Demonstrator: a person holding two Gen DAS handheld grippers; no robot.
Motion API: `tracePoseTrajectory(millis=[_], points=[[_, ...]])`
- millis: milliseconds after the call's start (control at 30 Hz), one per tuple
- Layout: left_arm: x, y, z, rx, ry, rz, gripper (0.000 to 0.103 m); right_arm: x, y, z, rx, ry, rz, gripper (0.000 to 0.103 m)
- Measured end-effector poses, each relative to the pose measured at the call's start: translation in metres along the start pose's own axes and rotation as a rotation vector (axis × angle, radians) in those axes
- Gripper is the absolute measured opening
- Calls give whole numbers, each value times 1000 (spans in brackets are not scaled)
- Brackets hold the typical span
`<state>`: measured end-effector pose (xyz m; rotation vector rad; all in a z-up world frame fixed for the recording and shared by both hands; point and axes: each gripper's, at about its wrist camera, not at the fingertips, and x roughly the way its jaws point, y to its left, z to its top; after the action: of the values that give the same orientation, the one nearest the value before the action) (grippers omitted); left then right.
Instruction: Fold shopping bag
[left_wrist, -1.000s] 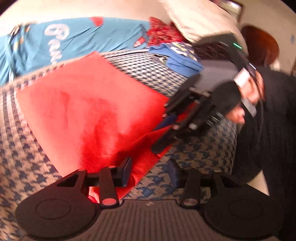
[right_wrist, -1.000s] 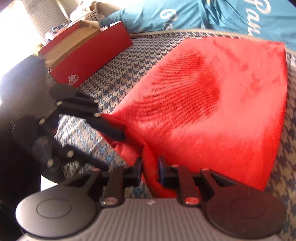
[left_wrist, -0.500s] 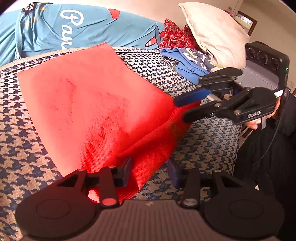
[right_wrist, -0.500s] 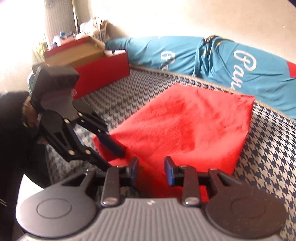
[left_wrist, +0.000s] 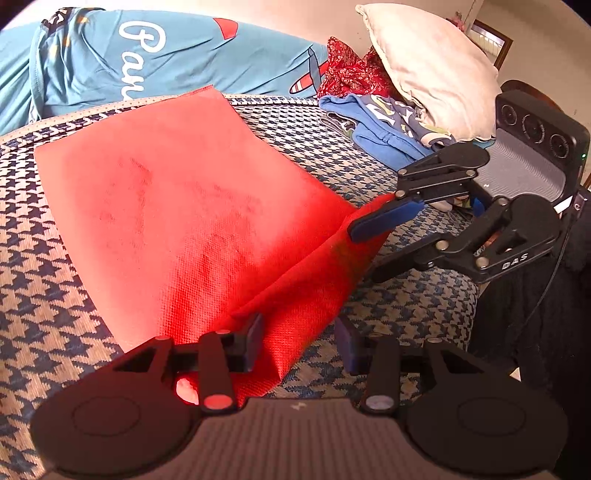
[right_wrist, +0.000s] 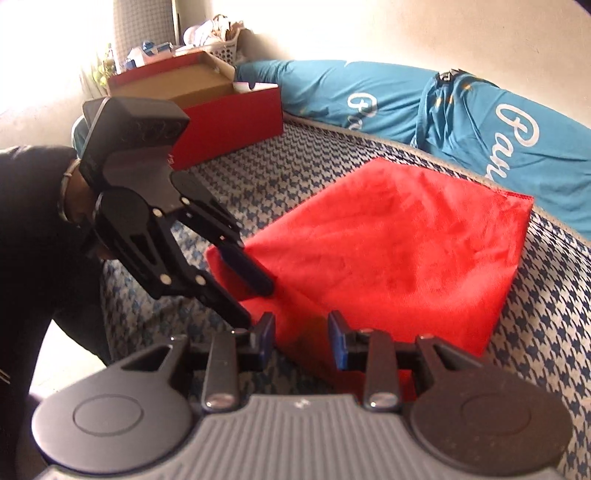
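Observation:
A red fabric shopping bag (left_wrist: 177, 206) lies flat on a blue-and-white houndstooth bed, with its near edge folded over. It also shows in the right wrist view (right_wrist: 399, 254). My left gripper (left_wrist: 299, 345) is open, its jaws astride the bag's near left corner. My right gripper (right_wrist: 301, 343) is open around the bag's near right corner. In the left wrist view the right gripper (left_wrist: 364, 251) stands open with one blue pad above the cloth and one finger below. In the right wrist view the left gripper (right_wrist: 255, 295) likewise straddles the folded edge.
Teal printed shirts (left_wrist: 155, 62) lie along the far side of the bed. A pillow (left_wrist: 432, 66) and blue clothes (left_wrist: 388, 125) sit at the far right. A red open shoebox (right_wrist: 221, 110) stands at the far left. The bed's edge is near both grippers.
My right gripper, shut on the bag's edge a second ago, has opened. Both grippers have pulled back and risen slightly. The bag's near edge has settled into a fold.

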<state>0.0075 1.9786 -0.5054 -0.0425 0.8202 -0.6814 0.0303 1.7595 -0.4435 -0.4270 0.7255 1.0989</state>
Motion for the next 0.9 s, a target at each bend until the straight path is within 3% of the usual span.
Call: tracePoseTrajectory(millis=[133, 267, 433, 700, 900], points=[[0, 0, 0, 6, 1, 2, 42, 8, 3, -3, -47, 30, -26, 31], [0, 0, 0, 14, 3, 4, 42, 16, 11, -9, -130, 54, -41, 40], [1, -3, 1, 35, 0, 18, 43, 34, 21, -18, -239, 119, -83, 41], [4, -14, 0, 122, 23, 45, 48, 37, 32, -26, -357, 107, -131, 41], [5, -11, 0, 113, 32, 34, 49, 42, 37, -25, -430, 102, -157, 41]])
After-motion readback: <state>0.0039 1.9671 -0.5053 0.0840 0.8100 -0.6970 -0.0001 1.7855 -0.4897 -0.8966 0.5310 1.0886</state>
